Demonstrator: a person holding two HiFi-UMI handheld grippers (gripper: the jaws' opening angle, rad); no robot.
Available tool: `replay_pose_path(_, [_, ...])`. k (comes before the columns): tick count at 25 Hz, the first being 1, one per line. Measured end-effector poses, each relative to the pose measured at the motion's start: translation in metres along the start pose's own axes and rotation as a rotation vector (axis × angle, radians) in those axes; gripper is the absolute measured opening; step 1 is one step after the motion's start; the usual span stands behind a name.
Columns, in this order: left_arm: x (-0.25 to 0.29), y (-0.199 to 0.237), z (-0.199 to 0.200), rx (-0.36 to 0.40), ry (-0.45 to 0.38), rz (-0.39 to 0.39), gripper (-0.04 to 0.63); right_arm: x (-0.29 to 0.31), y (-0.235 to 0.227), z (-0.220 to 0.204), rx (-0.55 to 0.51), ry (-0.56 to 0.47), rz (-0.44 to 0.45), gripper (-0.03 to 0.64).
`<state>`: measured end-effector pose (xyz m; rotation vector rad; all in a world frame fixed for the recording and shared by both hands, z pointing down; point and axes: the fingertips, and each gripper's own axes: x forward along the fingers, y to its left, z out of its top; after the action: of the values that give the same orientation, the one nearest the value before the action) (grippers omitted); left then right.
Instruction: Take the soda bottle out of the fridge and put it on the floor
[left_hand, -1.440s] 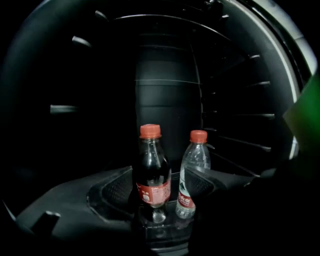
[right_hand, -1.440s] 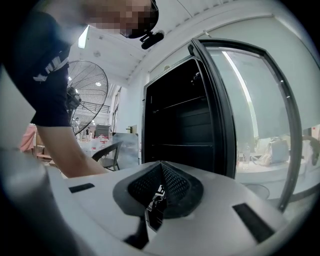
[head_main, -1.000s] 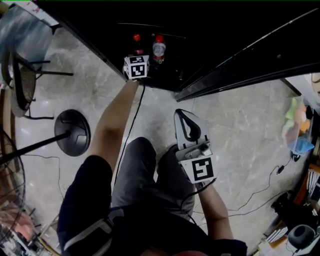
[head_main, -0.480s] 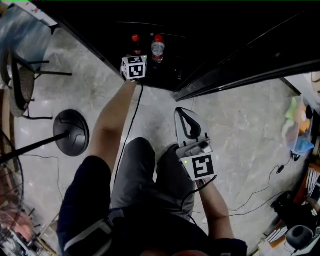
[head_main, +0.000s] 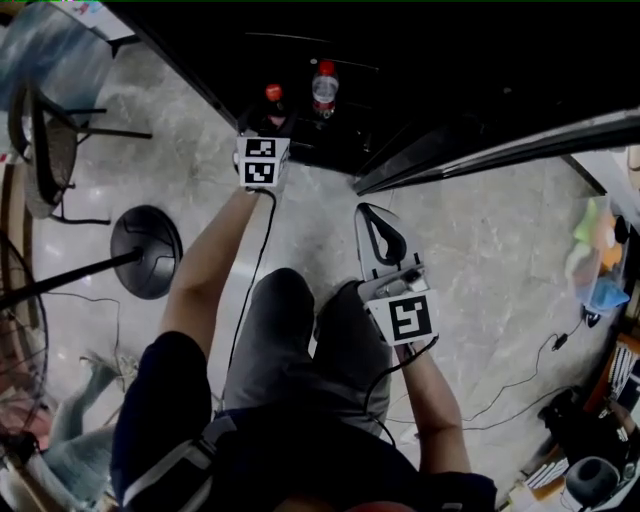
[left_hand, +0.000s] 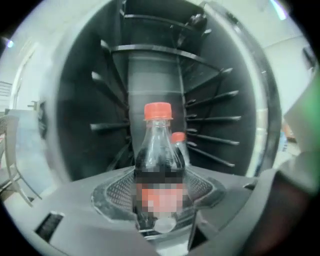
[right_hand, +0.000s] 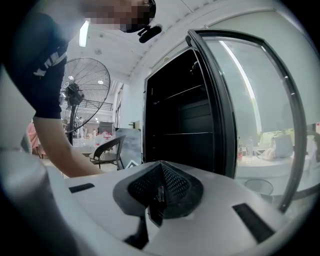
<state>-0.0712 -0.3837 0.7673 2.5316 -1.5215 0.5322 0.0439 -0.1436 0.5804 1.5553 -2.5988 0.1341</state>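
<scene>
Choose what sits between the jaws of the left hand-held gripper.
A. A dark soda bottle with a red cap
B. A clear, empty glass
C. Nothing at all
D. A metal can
A: in the left gripper view the left hand-held gripper has its pads on either side of the soda bottle, with a second bottle behind.
</scene>
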Motion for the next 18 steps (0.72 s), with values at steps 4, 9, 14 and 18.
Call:
replay_pose_path(4, [-0.037, -0.019, -0.005, 0.020, -0.006, -0.078, 0.308, -0.001, 0.000, -0.013, 0.012, 0.024, 0.029, 0.018])
replay_pose_path(9, [-0.070, -0.035, -0.030, 0.035, 0.007, -0.160, 0.308, 0.002, -0.005, -0.034, 0.013, 0.036, 0.051, 0.017])
replay_pose_path(14, [-0.085, -0.041, -0.068, 0.061, 0.017, -0.189, 0.308, 0.009, -0.006, -0.064, -0.010, 0.063, 0.079, 0.018])
replay_pose_path(18, [-0.089, -0.042, -0.104, 0.060, 0.026, -0.191, 0.308, 0.014, -0.011, -0.094, -0.025, 0.070, 0.087, 0.017])
